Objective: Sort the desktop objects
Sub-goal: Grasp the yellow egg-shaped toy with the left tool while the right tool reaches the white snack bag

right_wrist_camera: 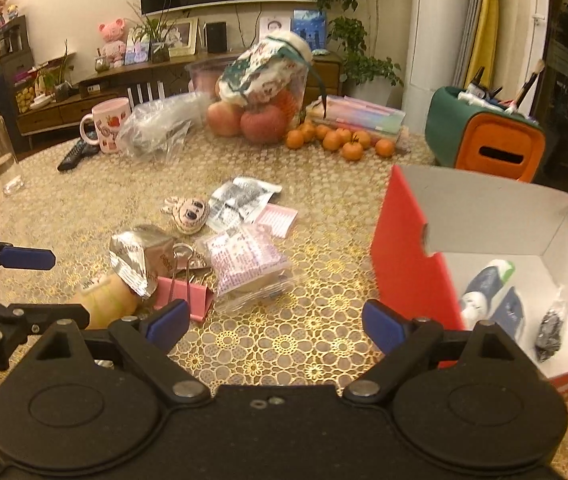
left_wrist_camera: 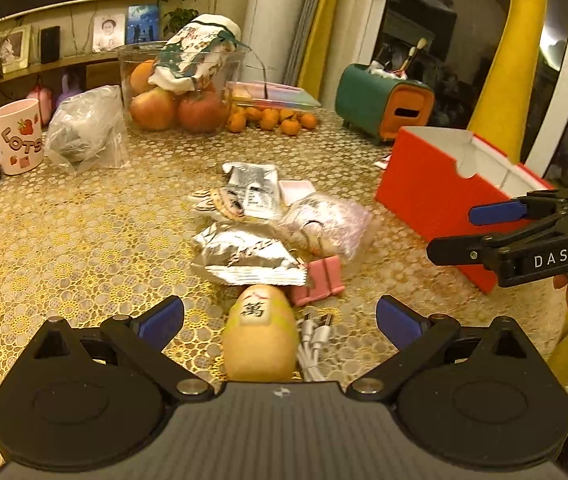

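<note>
So my left gripper (left_wrist_camera: pixel 280 322) is spread wide over the yellow egg-shaped toy (left_wrist_camera: pixel 260 338), not touching it, white cable (left_wrist_camera: pixel 315 340) just right of it. My right gripper (right_wrist_camera: pixel 274 322) is spread too, nothing between its fingers. A bit farther: pink binder clip (right_wrist_camera: pixel 188 298), silver foil packet (left_wrist_camera: pixel 244 256), clear bag (right_wrist_camera: pixel 244 264). The red box (right_wrist_camera: pixel 411 276) sits right, a few things already inside.

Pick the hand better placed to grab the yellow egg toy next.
Left. The egg toy lies right between the open left gripper fingers. The right gripper is also open but hangs over bare tablecloth beside the red box.
</note>
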